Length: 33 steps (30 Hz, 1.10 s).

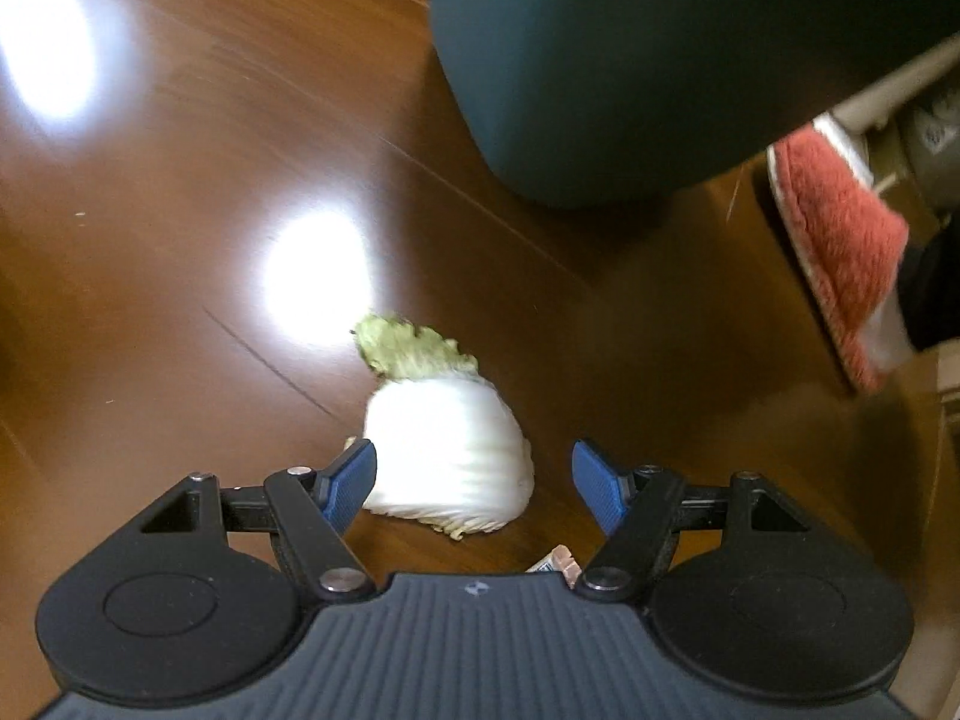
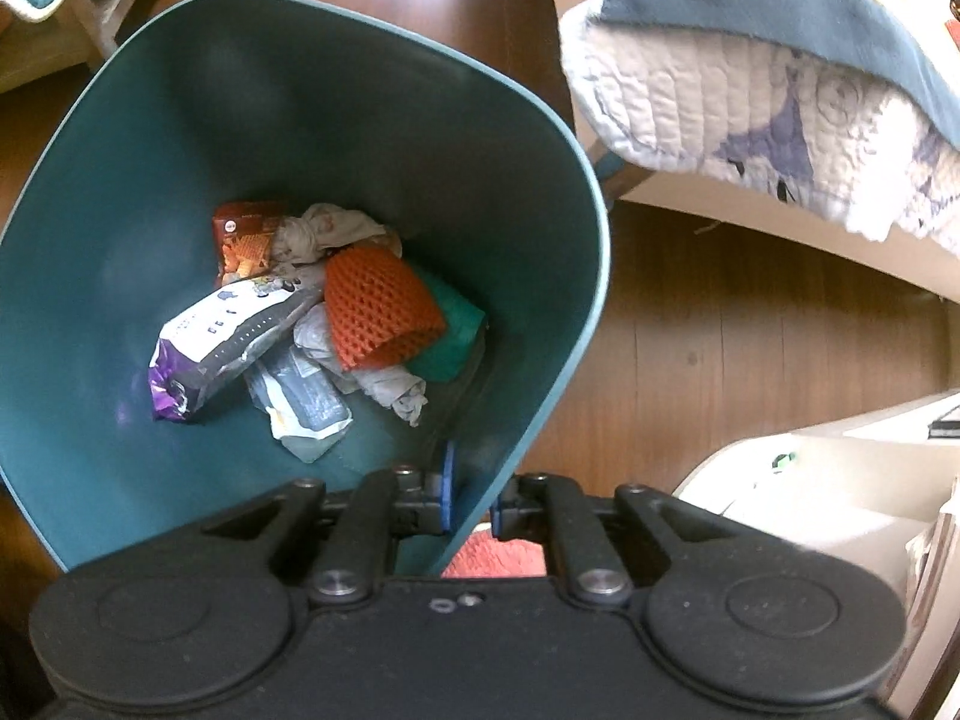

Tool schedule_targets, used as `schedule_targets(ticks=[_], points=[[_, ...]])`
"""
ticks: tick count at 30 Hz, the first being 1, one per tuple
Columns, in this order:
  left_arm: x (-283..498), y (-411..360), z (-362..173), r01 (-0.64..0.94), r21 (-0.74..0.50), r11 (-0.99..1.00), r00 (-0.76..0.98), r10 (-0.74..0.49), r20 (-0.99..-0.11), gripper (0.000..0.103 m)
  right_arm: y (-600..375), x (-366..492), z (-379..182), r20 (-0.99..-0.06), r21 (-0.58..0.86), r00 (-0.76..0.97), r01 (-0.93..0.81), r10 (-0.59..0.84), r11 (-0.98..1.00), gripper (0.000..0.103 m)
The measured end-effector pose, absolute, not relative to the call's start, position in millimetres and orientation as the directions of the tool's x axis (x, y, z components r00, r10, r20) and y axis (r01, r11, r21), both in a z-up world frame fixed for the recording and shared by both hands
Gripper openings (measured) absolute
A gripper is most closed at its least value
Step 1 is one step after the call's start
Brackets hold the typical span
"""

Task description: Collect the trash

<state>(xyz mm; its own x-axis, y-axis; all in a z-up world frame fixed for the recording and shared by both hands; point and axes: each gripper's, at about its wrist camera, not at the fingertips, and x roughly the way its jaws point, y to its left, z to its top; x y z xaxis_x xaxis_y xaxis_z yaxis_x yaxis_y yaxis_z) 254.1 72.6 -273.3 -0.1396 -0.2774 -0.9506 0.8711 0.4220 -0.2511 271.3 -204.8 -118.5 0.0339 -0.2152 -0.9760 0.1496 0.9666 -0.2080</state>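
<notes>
Left gripper (image 1: 474, 483): fingers spread, straddling cabbage scrap (image 1: 447, 456) on wooden floor (image 1: 180, 180); left finger touching or just beside it, right finger apart. Right gripper (image 2: 471, 501): fingers pinching wall of teal bin (image 2: 300, 120), bin tilted, wrappers (image 2: 240, 342) inside. Small wrapper scrap (image 1: 555, 564) near left gripper. We judge risks: limp leaf slipping from fingers on closing; pinched bin rim sliding, contents spilling; slipper (image 1: 840, 258) nearby.

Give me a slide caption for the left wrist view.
Open left gripper poised over a white-and-green cabbage piece on the brown wooden floor.
</notes>
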Motion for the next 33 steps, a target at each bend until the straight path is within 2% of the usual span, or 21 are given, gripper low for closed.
schedule_targets(ticks=[7,9,11,19,25,33], points=[[234,57,-295,0.933,-0.082,0.35,-0.018,-0.184,-0.983,0.072,-211,273,-126,-0.98,-0.194,0.006,0.18,-0.198,0.964,0.015],[232,57,-299,0.936,-0.068,0.345,-0.007,-0.175,-0.985,0.079,-210,270,-129,-0.983,-0.183,-0.004,0.187,-0.185,0.965,0.015],[231,56,-303,0.932,-0.064,0.357,-0.002,-0.173,-0.985,0.079,-209,267,-132,-0.983,-0.183,-0.004,0.186,-0.186,0.965,0.015],[241,60,-307,0.897,-0.096,0.431,-0.017,-0.185,-0.983,0.081,-209,264,-133,-0.984,-0.173,0.017,0.204,-0.18,0.964,0.016],[242,62,-308,0.882,-0.105,0.46,-0.013,-0.198,-0.98,0.078,-212,264,-133,-0.983,-0.169,0.036,0.221,-0.182,0.96,0.016],[266,75,-286,0.815,-0.185,0.549,-0.054,-0.245,-0.968,0.076,-220,257,-134,-0.985,-0.143,0.058,0.274,-0.165,0.951,0.015]])
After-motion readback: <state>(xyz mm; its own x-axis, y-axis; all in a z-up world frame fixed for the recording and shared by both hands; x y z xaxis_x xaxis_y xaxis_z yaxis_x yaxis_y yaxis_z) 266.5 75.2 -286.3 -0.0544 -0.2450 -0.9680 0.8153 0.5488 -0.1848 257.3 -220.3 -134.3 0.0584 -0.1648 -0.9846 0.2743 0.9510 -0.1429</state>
